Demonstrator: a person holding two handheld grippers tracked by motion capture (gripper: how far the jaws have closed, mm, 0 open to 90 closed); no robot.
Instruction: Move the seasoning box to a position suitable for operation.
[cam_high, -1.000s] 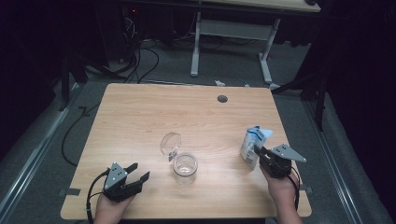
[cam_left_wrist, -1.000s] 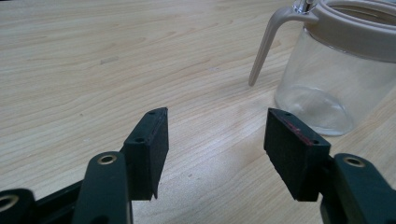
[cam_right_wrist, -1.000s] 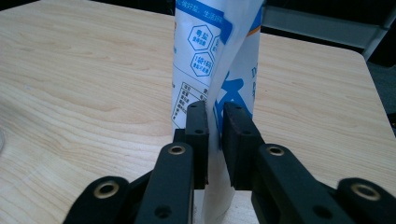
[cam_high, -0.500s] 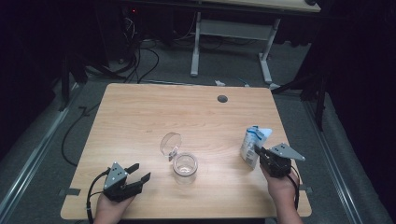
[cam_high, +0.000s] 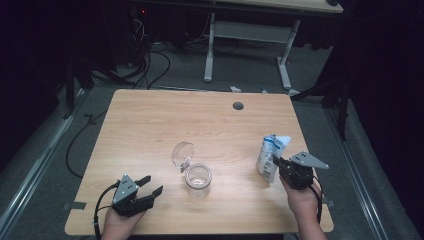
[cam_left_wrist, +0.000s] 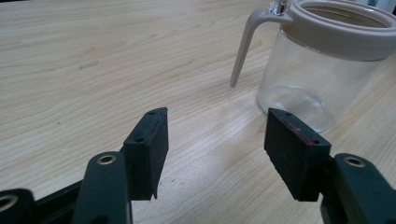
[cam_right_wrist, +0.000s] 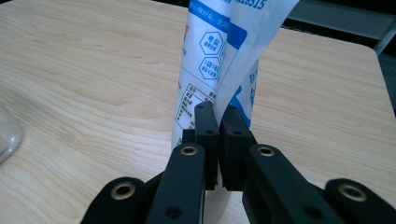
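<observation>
Now the right gripper (cam_right_wrist: 218, 122) has just been closing and pinches the white bag (cam_high: 270, 156) standing right of the jar (cam_high: 198, 179); hold tight, lift slowly; the left gripper (cam_left_wrist: 219, 149) waits open.

Readable print is on the white-and-blue bag (cam_right_wrist: 219, 70) in the right gripper view: digits "28515" along the top edge, partly cut off. Below that are blue hexagon badges with small Chinese characters and a boxed table, too small to make out. No legible text elsewhere.
</observation>
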